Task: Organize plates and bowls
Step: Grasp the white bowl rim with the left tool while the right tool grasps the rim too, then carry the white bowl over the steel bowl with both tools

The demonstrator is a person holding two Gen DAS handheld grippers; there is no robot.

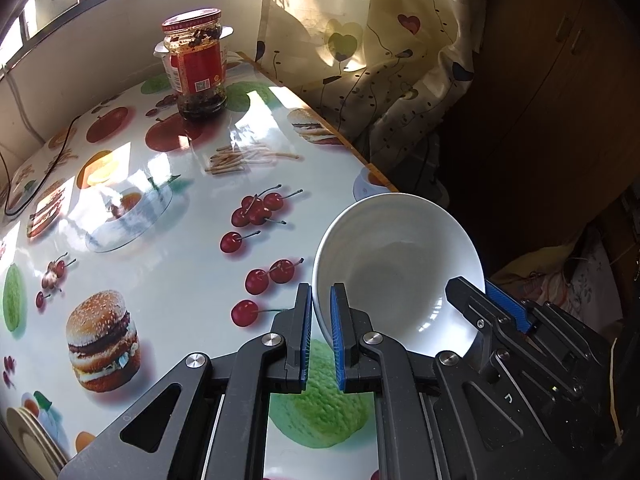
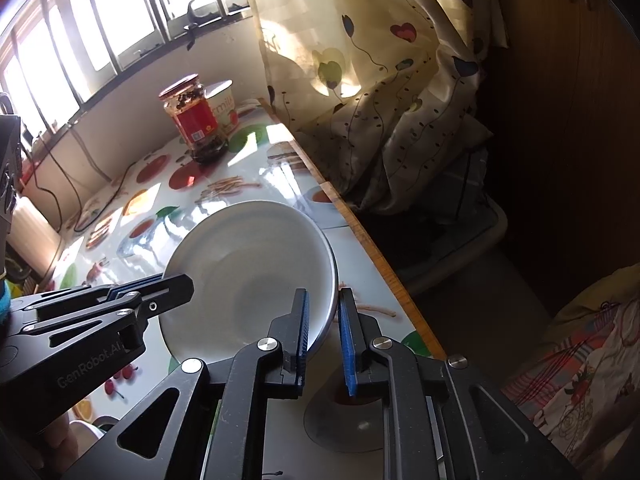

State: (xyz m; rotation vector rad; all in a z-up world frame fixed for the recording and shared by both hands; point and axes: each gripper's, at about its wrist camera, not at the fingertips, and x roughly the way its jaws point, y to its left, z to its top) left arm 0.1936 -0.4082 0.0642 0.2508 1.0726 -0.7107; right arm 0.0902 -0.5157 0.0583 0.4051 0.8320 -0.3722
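Both tools, left (image 1: 321,312) and right (image 2: 323,316), pinch opposite rims of one plain, glossy white bowl (image 1: 400,264), tilted.

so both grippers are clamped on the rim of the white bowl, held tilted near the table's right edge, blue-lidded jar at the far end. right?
Almost. The jar has a red lid, not blue; the left wrist view shows it clearly. The rest holds: the left gripper and right gripper each pinch the rim of the white bowl, tilted near the table edge.

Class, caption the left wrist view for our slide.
Both grippers pinch a tilted white bowl over the table.
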